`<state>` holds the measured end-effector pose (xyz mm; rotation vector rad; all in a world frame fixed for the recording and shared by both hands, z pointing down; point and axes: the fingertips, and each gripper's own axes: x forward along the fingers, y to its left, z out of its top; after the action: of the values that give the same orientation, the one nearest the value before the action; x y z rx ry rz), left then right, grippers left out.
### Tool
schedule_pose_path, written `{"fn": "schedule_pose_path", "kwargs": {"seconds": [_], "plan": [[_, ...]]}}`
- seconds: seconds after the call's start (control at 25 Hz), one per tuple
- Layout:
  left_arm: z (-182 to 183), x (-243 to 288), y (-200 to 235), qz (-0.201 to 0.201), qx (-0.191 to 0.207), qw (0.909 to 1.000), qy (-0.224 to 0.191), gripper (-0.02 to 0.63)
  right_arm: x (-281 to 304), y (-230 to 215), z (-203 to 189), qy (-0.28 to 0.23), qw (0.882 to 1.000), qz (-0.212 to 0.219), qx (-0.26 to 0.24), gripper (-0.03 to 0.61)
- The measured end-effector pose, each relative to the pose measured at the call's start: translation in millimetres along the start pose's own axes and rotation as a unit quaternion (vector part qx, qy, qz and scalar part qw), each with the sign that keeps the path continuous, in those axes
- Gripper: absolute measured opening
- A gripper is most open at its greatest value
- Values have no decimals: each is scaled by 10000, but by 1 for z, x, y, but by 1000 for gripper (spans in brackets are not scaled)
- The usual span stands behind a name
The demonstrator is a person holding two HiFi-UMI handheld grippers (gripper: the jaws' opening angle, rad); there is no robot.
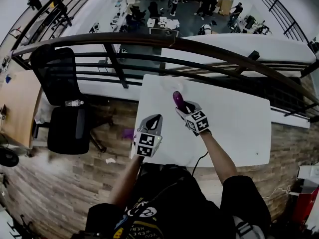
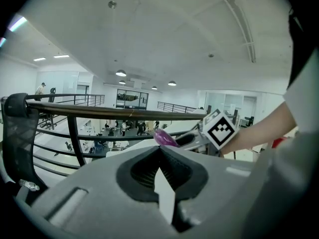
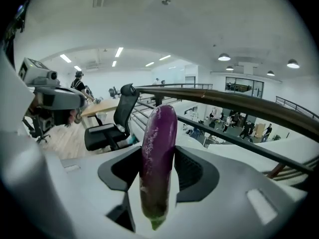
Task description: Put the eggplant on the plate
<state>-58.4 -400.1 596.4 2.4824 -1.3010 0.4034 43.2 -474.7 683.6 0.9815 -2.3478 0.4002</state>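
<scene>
chair [image 1: 67, 98]: black, on the wood floor left of my desk.
left claw [image 1: 156, 118]: pressed together with nothing in it, over the desk's near left edge.
eggplant [image 3: 158, 158]: purple, pinched between my right claw's pads, green stem end toward me, rounded end pointing at the railing.
right claw [image 1: 182, 107]: pinching the eggplant, held over the desk just right of my left claw and further out.
desk [image 1: 239, 128]: white, set against the dark railing [image 1: 149, 41].

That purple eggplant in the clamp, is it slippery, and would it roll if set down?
Its glossy skin suggests the eggplant may slip. It stands straight beyond the right gripper, so it is probably stiff. Long and round, it would likely roll.
</scene>
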Motion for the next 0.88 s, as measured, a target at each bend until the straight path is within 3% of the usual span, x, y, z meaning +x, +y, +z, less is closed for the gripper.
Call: {"fn": "schedule_pose_path", "kwargs": {"seconds": [0.24,0.48,0.56,0.64,0.76,0.88], "plan": [[-12,60,44,299,-336,9983,372,5,116,-81,-4,1278,9866,130,-1001,210],[-18,82,66,591,-695,9950,405,6,202,-122,-30,2628,9376,361,-2248,209],[-22,79,66,635,-904,9932,369,5,215,-128,-38,2892,9214,478,-2552,210],[-28,73,61,613,-1117,9910,420,5,223,-129,-44,3030,9133,513,-2674,210],[-36,70,44,427,-1314,9891,507,5,227,-132,-45,2946,9225,378,-2467,213],[-43,70,25,307,-1195,9904,625,5,212,-132,-34,2433,9475,238,-2064,264]]}}
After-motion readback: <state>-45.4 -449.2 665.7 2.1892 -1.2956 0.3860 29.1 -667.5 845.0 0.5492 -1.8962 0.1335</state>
